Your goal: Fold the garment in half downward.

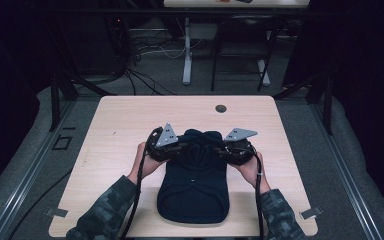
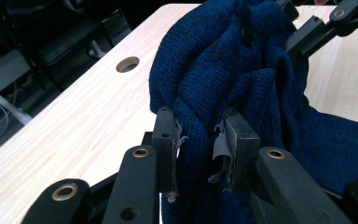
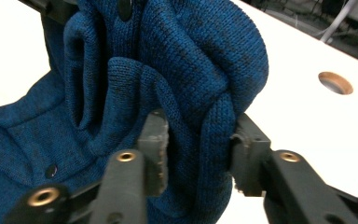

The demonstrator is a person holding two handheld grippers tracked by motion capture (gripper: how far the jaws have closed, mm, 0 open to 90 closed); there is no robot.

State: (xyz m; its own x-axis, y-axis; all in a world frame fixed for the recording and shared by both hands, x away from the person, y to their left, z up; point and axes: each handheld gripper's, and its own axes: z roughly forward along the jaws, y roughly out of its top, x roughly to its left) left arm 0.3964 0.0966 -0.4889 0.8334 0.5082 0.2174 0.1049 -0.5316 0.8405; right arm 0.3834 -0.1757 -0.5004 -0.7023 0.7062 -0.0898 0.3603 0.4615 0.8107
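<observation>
A dark blue knitted garment [image 1: 195, 192] with small dark buttons lies on the light wooden table [image 1: 125, 125], its far part lifted and bunched into folds. My left gripper [image 1: 182, 147] comes at it from the left. In the left gripper view, the left gripper [image 2: 196, 135] is shut on a thick fold of the blue knit [image 2: 200, 70]. My right gripper [image 1: 215, 149] meets it from the right. The right gripper view has the right gripper [image 3: 198, 140] pressing both pads on a bunched fold of the knit [image 3: 186, 51]. Both hands hold the grippers near the garment's top.
A round cable hole [image 1: 221, 108] sits near the table's far edge. Bare tabletop lies left, right and beyond the garment. Behind the table are another table's white leg [image 1: 187, 55], floor cables [image 1: 145, 50] and black frame posts [image 1: 55, 100].
</observation>
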